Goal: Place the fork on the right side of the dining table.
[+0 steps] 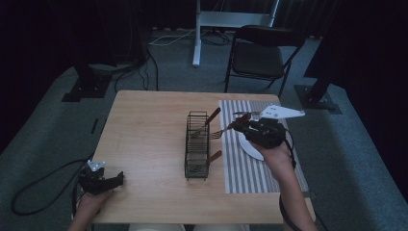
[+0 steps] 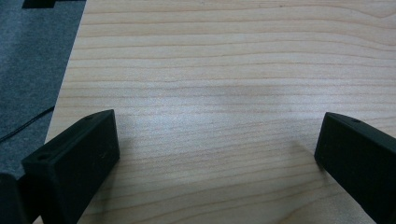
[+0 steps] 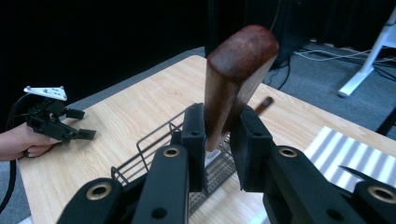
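From the high view, one wooden table is carrying one black wire rack, one striped mat and one white plate lying on the mat. Two wooden-handled utensils are leaning in the rack, one at the far end and one at the near end. The right gripper is hovering over the plate, holding a third utensil, a fork, whose tines are pointing toward the rack. The left gripper is resting near the table's near left corner. One folding chair is standing beyond the table.

In the left gripper view, its two jaws are standing spread wide over bare wood, pinching nothing.

In the right gripper view, the two jaws are pinching the fork's brown wooden handle, with the rack just below and the left gripper farther off.
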Demonstrator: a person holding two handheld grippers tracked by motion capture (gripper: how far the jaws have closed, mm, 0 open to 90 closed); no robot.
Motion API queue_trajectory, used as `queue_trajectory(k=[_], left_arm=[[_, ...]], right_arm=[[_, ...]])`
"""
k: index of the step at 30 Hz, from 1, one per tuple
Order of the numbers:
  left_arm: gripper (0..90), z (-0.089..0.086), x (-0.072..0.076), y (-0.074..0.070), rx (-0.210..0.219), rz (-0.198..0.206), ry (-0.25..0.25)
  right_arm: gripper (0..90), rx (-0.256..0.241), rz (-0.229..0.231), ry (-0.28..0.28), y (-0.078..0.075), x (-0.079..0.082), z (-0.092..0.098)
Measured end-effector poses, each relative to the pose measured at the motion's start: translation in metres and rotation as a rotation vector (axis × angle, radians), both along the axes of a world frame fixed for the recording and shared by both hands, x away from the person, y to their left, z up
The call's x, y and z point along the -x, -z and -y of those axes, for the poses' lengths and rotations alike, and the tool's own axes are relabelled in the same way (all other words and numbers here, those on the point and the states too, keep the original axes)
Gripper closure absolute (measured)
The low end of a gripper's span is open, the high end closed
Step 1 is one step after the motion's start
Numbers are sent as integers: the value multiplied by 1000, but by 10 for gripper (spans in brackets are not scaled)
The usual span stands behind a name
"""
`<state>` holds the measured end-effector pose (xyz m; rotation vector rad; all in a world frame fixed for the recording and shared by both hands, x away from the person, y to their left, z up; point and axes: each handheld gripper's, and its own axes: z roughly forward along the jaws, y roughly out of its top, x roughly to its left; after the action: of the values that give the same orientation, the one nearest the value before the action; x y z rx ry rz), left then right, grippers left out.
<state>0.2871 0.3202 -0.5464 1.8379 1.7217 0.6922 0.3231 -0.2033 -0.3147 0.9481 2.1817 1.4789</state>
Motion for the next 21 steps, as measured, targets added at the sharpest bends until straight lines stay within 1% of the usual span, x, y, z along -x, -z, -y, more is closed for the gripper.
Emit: queue_trajectory(k=[2,3,4,5,6,7,8,9,10,11,13,15,16,17,18,19,20,21], left_arm=[[2,0,0,0,1,2,-2],[2,0,0,0,2,3,-3],[2,0,0,0,2,3,-3],[2,0,0,0,1,2,-2],[2,0,0,0,1,2,-2],[2,0,0,0,1,3,-2],[2,0,0,0,0,2,-1],[2,0,0,0,2,2,-2],[2,0,0,0,2,2,-2],[2,0,0,0,3,3,-3],[2,0,0,0,3,3,-3],[2,0,0,0,2,3,-3],[2,0,0,0,2,3,-3],[2,0,0,0,2,3,-3],[2,0,0,0,2,3,-3],[2,0,0,0,2,3,-3],[2,0,0,0,2,3,-3],[2,0,0,0,2,3,-3]], right_arm=[[762,6,-7,26,4,6,16],[762,2,-11,33,7,7,20],[762,2,-11,33,7,7,20],[762,3,-26,48,14,11,30],[762,3,-26,48,14,11,30],[762,9,-39,63,21,14,37],[762,9,-39,63,21,14,37],[762,11,-60,74,31,16,44],[762,11,-60,74,31,16,44],[762,8,-83,87,43,18,52],[762,1,-101,94,53,20,57],[762,4,-118,106,64,22,62],[762,4,-118,106,64,22,62],[762,4,-140,123,76,25,67],[762,4,-140,123,76,25,67],[762,2,-152,132,83,26,69],[762,0,-173,139,95,27,73],[762,-4,-186,144,101,28,75]])
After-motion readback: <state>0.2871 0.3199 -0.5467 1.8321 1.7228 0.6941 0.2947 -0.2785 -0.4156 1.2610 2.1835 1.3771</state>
